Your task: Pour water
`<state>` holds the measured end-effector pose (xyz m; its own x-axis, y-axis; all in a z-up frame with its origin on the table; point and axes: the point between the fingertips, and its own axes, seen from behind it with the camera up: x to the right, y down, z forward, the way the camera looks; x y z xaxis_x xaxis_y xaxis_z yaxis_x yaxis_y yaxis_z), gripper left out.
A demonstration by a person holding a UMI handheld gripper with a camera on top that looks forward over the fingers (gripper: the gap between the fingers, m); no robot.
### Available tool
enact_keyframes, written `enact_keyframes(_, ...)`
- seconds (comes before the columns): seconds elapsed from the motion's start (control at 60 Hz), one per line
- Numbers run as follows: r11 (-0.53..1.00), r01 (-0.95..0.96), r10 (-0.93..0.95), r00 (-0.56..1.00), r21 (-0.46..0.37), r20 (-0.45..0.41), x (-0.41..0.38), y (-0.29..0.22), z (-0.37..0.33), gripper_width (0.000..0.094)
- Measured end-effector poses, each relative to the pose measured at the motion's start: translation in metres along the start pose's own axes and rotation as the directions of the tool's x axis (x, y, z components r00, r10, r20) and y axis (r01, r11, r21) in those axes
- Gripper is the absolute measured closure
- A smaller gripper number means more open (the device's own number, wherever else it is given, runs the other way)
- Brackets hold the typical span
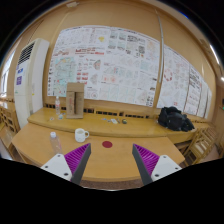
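Held above the near edge of a light wooden surface, the hand-held gripper has its two purple-padded fingers spread wide, pinching nothing. One white ceramic mug stands beyond the left finger; one clear plastic bottle stands left of it (nearer). One small red disc lies between the fingers, farther on. One black bag rests far right.
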<state>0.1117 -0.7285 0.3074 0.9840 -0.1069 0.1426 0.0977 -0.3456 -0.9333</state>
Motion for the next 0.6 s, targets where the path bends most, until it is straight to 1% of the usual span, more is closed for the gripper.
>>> enact_keyframes(0.117,0.999,-0.010,0.009,1.000,-0.036,-0.008,-0.001,0.019,0.004,0.0080)
enact_keyframes(0.183,0.999,-0.012,0.011,1.000,-0.052,-0.016,-0.003,0.040,0.013,0.0083)
enact_keyframes(0.35,0.992,0.006,-0.009,1.000,-0.128,-0.028,-0.017,0.115,0.032,0.0083)
enact_keyframes(0.517,0.973,-0.004,0.003,1.000,-0.230,-0.004,-0.072,0.198,0.045,0.0081)
enact_keyframes(0.6,0.965,-0.017,0.027,0.999,-0.260,0.035,-0.118,0.222,0.055,0.0093)
